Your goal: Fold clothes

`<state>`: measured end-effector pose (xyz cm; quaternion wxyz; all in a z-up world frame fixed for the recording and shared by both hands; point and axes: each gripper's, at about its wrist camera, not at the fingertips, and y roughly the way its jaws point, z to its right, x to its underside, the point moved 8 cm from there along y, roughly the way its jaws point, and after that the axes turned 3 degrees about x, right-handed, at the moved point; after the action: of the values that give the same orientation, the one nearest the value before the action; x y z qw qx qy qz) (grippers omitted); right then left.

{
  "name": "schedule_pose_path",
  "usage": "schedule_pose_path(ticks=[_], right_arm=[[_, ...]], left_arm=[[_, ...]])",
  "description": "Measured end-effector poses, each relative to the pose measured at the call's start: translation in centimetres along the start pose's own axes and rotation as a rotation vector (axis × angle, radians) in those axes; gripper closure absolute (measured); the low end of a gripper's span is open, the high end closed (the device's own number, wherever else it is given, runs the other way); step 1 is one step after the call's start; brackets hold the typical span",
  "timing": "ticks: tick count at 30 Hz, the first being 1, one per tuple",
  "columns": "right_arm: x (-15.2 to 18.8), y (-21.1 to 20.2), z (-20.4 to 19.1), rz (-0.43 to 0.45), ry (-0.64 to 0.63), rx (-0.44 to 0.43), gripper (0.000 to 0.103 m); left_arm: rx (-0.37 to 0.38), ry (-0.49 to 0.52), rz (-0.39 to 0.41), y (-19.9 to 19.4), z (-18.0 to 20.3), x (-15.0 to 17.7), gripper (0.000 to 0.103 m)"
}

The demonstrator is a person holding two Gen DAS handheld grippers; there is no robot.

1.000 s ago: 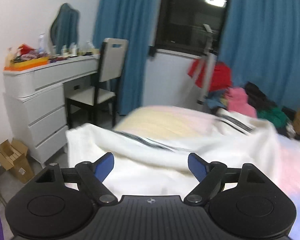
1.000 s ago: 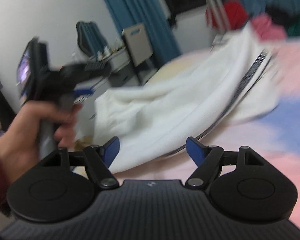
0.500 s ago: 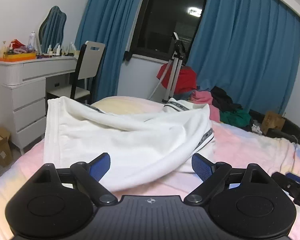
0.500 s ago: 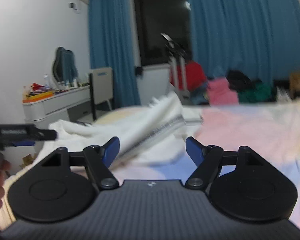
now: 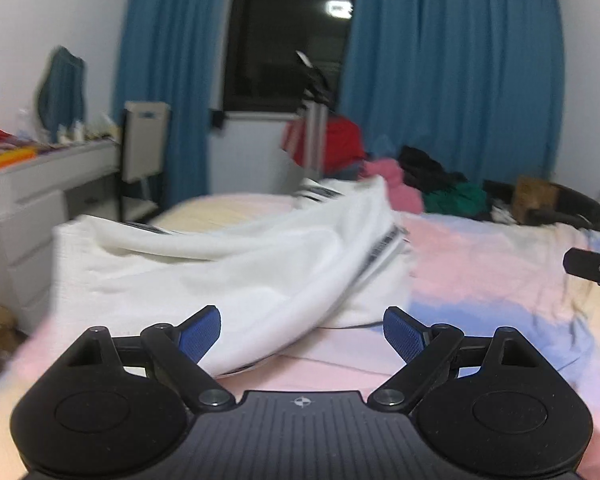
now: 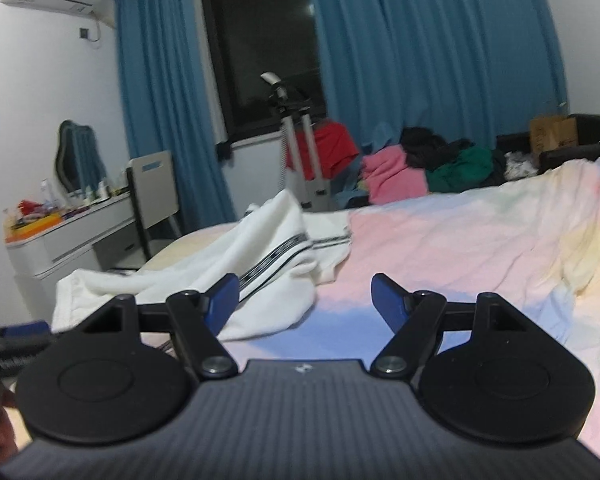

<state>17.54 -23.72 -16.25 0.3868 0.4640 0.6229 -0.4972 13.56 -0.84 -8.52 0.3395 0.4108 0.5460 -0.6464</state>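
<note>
The left gripper has its blue fingers wide apart. Nothing is between them. They hang just above the near edge of the white cloth. The right gripper also has its fingers wide apart, and they hold nothing. Its left finger sits in front of the cloth's edge, and its right finger is over the bare bed.

The white cloth with thin dark stripes lies on the bed, toward the left side. It is bunched up and lumpy. One part rises like a little hill, and the edges do not line up. So it does not look folded yet. It may have one loose fold, but I cannot tell for sure.

I think the job is near the start. The cloth needs to be spread flat, then folded over and made neat.

Far back, past the bed, there is a pile of clothes: pink, green, black and red. They may need folding too, so a lot could be left to do.
</note>
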Motion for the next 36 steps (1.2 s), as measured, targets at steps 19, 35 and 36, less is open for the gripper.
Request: schedule_pose_path(ticks=[19,35,36], right_arm=[[6.9,14.0,9.9,-0.146,0.219,0.255,0.028],[7.7,13.9,9.4,-0.102,0.218,0.304,0.028],[7.4,13.5,9.1,-0.098,0.214,0.291,0.028]], left_arm=[[-0.072,0.360,0.035,29.4,11.0,-9.0,0.077],[0.180,0.199,-0.014,7.1,9.4,-1.0,0.101],[0.185,0.178,-0.027,6.3,8.9,-0.1,0.101]])
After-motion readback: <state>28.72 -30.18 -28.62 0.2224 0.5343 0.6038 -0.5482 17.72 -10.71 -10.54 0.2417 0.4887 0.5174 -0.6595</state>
